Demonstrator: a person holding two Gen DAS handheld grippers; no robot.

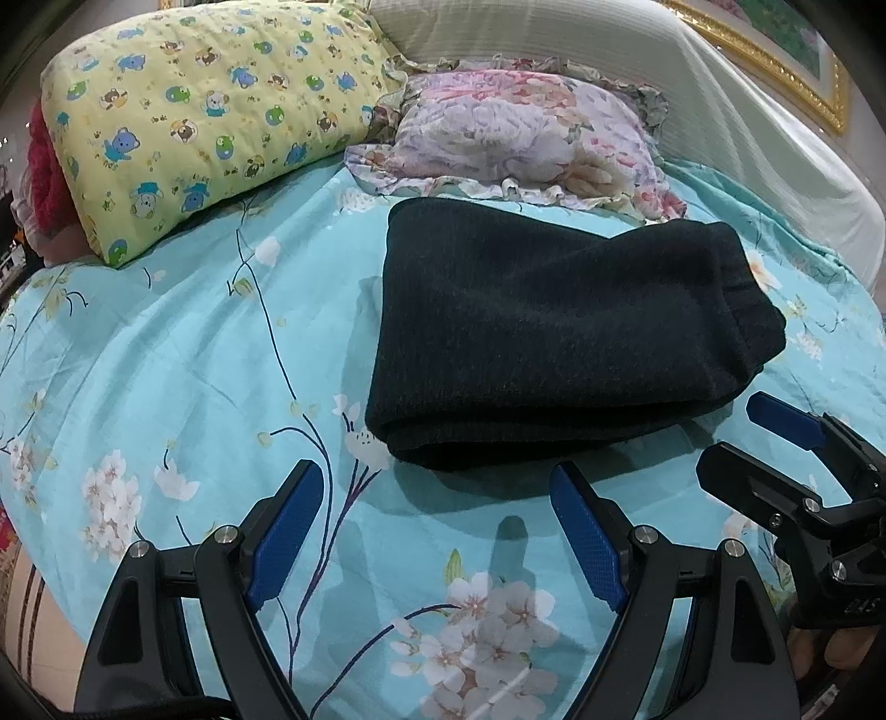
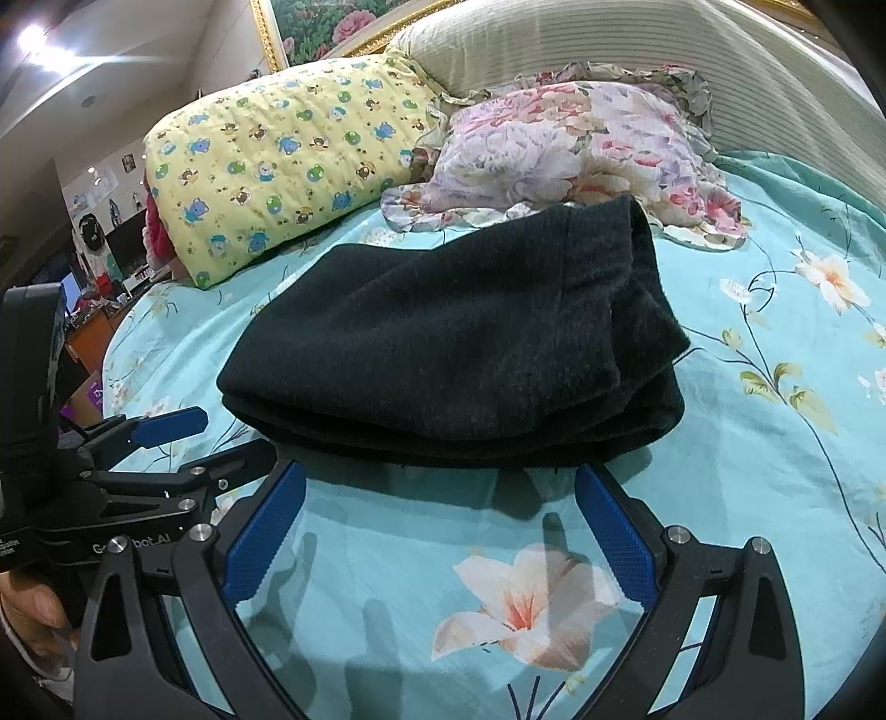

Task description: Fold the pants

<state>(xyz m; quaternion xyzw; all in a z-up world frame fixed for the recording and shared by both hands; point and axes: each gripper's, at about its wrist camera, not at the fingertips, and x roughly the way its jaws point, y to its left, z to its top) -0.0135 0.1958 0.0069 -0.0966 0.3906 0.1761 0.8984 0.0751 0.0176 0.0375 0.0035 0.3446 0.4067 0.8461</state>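
Floral bedsheet [image 1: 166, 343] is carrying the pants [image 1: 554, 343], lying folded into a compact stack near the pillows [image 1: 515, 133]. You are holding both the left gripper [image 1: 437, 531] and right gripper [image 2: 440, 531] released, just short; folding looks finished, so only tidying likely remains.

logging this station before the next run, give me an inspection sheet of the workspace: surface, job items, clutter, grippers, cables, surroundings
surface: bed with a turquoise floral sheet, lightly wrinkled.
job's things: dark pants lie folded into a compact stack on the sheet, free of both grippers.
clutter: yellow cartoon-print pillow and floral ruffled pillow behind the pants; a red item partly hidden behind the yellow pillow.
grippers: left gripper open, holding nothing, in front of the pants' near edge; right gripper open, holding nothing, its fingers close to the near edge.
cables: nothing seen.
surroundings: striped beige headboard, gold-framed flower picture, cluttered room at left.
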